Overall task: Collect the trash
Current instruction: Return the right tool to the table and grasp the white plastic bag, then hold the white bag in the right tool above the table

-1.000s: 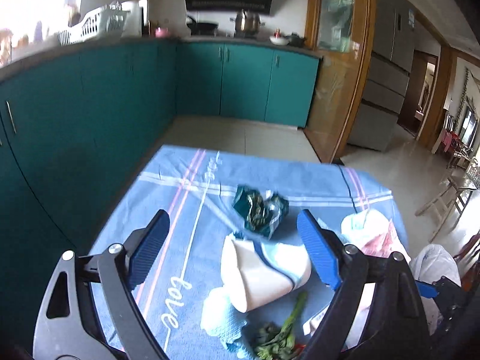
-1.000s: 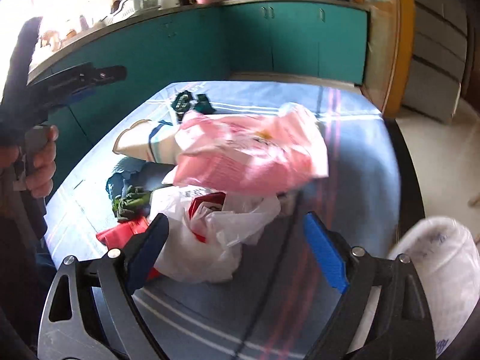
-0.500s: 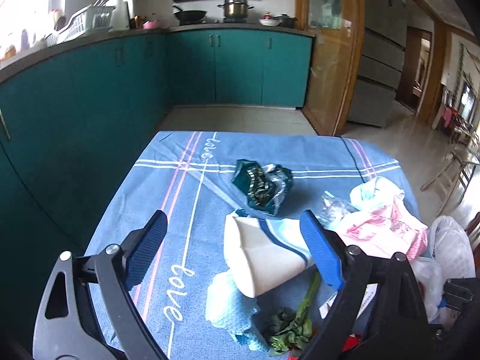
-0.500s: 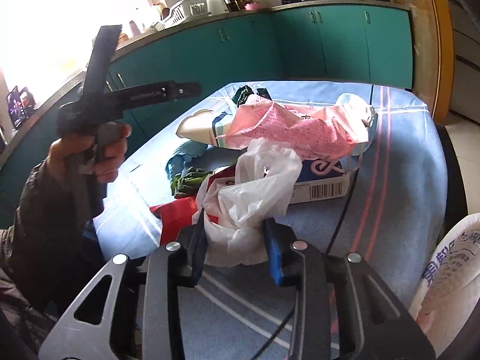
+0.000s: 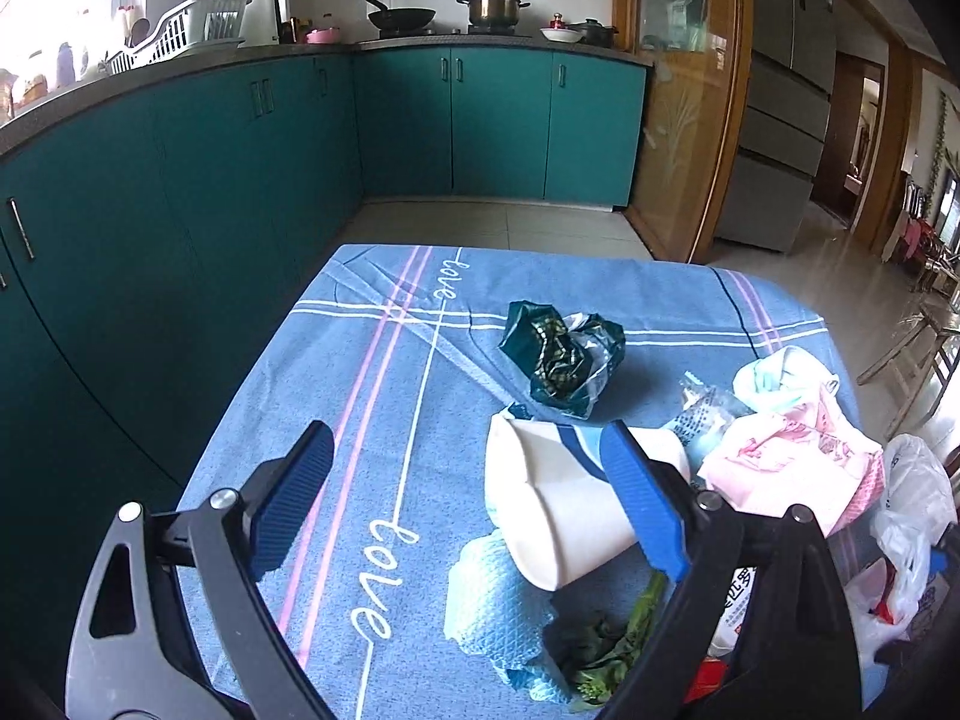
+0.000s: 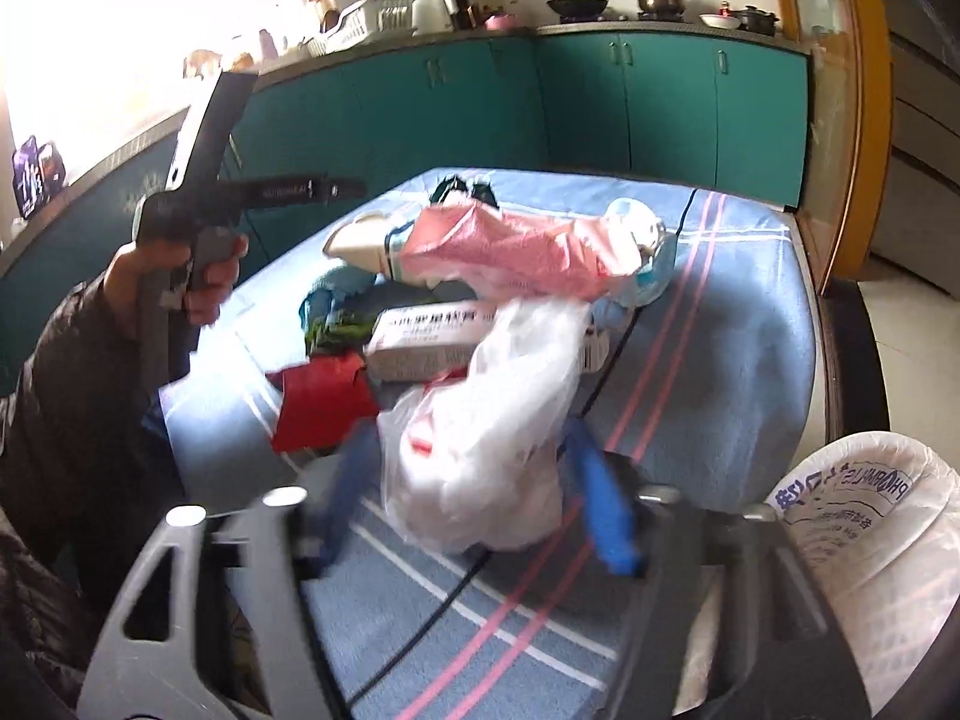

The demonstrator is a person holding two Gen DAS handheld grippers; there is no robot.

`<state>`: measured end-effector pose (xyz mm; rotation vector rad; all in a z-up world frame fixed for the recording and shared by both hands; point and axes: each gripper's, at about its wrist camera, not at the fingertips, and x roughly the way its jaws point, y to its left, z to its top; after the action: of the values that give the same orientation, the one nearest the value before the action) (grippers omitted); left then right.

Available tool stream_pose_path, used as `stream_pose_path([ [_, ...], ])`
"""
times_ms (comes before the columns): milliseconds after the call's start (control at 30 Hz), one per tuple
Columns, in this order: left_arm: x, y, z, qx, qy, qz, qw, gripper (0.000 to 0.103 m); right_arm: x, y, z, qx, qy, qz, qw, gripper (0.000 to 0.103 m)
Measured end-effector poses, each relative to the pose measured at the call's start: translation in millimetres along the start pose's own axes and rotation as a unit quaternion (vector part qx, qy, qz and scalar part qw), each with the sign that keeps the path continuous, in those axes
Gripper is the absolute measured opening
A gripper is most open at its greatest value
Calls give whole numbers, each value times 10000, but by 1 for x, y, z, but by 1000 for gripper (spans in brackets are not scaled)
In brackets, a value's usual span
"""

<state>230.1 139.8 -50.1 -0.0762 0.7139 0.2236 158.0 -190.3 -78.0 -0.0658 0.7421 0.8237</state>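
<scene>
Kitchen with teal cabinets point(image 5: 252, 192) all round; trash sits on a table under a blue striped cloth point(image 5: 384, 360). Working left to right in the left wrist view: my left gripper point(image 5: 468, 492) hangs over bare cloth with its fingers spread wide, nothing between them. Beyond it lie a crumpled dark green wrapper point(image 5: 561, 357), a white paper cup point(image 5: 558, 510) on its side, a pale blue rag point(image 5: 492, 606) and some wilted greens point(image 5: 600, 648), then a pink plastic bag point(image 5: 798, 456) at the right. In the right wrist view, my right gripper point(image 6: 474, 498) has a white plastic bag point(image 6: 492, 450) between its fingers; the jaws have just been opening, the frame is blurred, and I judge the pads no longer press it. Behind it: a red scrap point(image 6: 324, 402) and a printed box point(image 6: 432, 336). A white sack point(image 6: 864, 540) stands at the table's right edge, likely the collection bag. Progress estimate: early. Nearly everything remains on the table; the white bag is not yet in the sack.
</scene>
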Motion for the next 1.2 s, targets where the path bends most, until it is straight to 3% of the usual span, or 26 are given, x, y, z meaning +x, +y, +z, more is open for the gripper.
stream_pose_path([
  [167, 0, 2, 0, -45, 0, -26, 10000, 90, 11, 6, 9, 99, -90, -86, 9999, 89],
  [433, -2, 7, -2, -87, -26, -66, 9999, 91, 40, 5, 9, 382, 142, -73, 9991, 89],
  [633, 0, 10, -2, -123, 11, -32, 9999, 91, 52, 16, 4, 223, 321, -82, 9992, 89],
  [700, -1, 10, -2, -124, 6, -46, 9999, 91, 55, 20, 2, 157, 360, -102, 9992, 87],
  [800, -1, 8, -2, -102, -9, -44, 9999, 92, 58, 24, 1, 42, 424, -119, 9990, 76],
  [867, -1, 8, -2, -101, 1, -28, 9999, 92, 57, 26, 0, -8, 437, -170, 9989, 60],
  [967, 0, 9, -3, -109, 5, 5, 9999, 92, 55, 25, -1, -27, 440, -175, 9989, 48],
  [1200, 2, 11, -5, -97, 35, 47, 9999, 92, 46, 21, -1, 0, 378, -151, 9992, 45],
])
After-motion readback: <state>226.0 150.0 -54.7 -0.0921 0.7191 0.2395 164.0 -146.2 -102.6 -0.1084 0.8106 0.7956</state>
